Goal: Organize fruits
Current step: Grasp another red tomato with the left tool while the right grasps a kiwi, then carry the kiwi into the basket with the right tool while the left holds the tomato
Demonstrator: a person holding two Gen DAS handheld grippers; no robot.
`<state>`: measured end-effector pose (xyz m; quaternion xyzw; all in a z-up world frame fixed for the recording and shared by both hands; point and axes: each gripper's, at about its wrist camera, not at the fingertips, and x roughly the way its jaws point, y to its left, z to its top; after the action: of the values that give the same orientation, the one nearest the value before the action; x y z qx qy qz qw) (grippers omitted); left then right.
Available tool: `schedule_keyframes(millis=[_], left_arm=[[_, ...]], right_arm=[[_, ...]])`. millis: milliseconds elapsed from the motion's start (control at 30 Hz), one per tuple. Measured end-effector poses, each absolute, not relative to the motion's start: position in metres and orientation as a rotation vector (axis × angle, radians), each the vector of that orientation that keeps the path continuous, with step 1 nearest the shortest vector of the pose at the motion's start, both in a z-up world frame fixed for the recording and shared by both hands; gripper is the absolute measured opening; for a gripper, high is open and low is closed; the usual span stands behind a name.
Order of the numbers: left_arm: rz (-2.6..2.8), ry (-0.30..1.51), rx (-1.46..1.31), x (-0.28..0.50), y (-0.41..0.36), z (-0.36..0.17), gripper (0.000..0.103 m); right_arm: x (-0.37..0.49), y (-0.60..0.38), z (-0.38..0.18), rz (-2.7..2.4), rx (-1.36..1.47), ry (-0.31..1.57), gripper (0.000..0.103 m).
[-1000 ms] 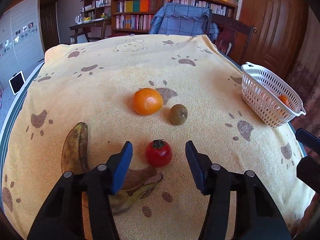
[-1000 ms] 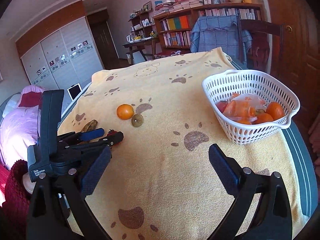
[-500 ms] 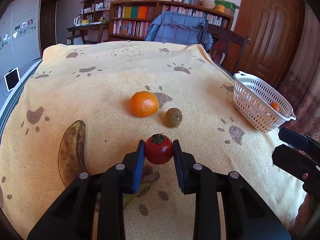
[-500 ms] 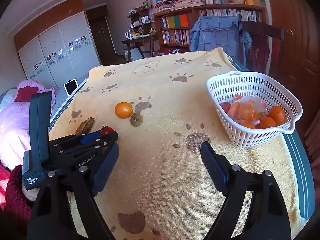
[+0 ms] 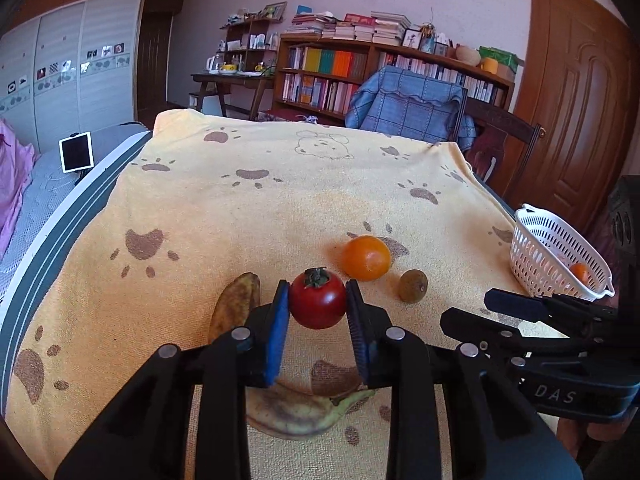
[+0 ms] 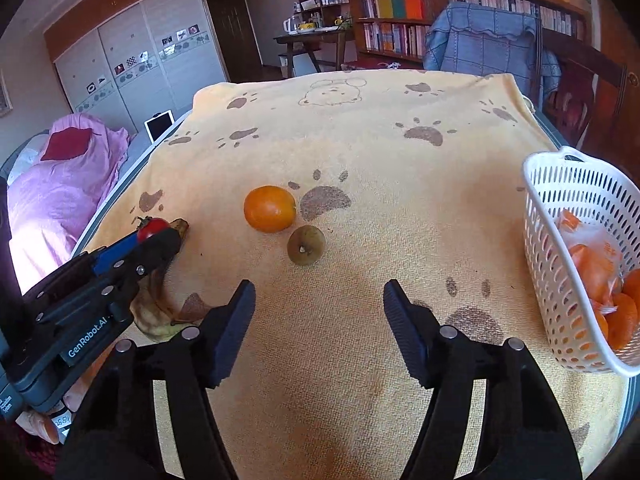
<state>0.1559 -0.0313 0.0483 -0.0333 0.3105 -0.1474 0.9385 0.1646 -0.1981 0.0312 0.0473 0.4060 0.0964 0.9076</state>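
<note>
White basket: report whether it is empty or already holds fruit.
Holding fruit. The white basket contains several oranges, some inside a clear bag.

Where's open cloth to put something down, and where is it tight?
Free: the far half of the yellow cloth, beyond the orange, and the strip between the kiwi and the white basket. Crowded: the near left, around the banana and left gripper.

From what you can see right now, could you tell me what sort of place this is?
Probably a lived-in home room: a packed bookshelf, a wardrobe, and bedding beside the towel-covered table.
</note>
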Motion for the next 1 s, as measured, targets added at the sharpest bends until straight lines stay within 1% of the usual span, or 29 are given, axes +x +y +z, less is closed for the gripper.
schedule_keyframes(millis=[67,133,200,333,400,500,700,1000], left_arm=[[-0.291,0.632,-0.085,0.157,-0.026,0.049,0.028],[-0.279,0.631,-0.096,0.159,-0.023,0.050,0.028],[-0.274,0.633,-0.101,0.159,-0.021,0.050,0.028],[-0.269,0.639,-0.093,0.160,-0.022,0.048,0.028],[-0.270,0.639,-0.093,0.159,-0.023,0.048,0.028],[-0.273,0.637,-0.090,0.158,-0.024,0.047,0.028],[-0.276,0.637,-0.089,0.157,-0.024,0.046,0.028],[-0.284,0.633,-0.082,0.154,-0.026,0.048,0.028]], right_arm=[[0.175,-0.192,0.028,0.217,0.084,0.844,0.060],[0.184,-0.187,0.026,0.226,0.072,0.849,0.058],[0.192,-0.182,0.022,0.234,0.060,0.859,0.050],[0.205,-0.177,0.014,0.219,0.043,0.875,0.040],[0.207,-0.177,0.011,0.203,0.029,0.875,0.033],[0.208,-0.178,0.011,0.193,0.029,0.869,0.027],[0.199,-0.183,0.017,0.187,0.064,0.852,0.027],[0.163,-0.196,0.036,0.159,0.109,0.782,0.027]])
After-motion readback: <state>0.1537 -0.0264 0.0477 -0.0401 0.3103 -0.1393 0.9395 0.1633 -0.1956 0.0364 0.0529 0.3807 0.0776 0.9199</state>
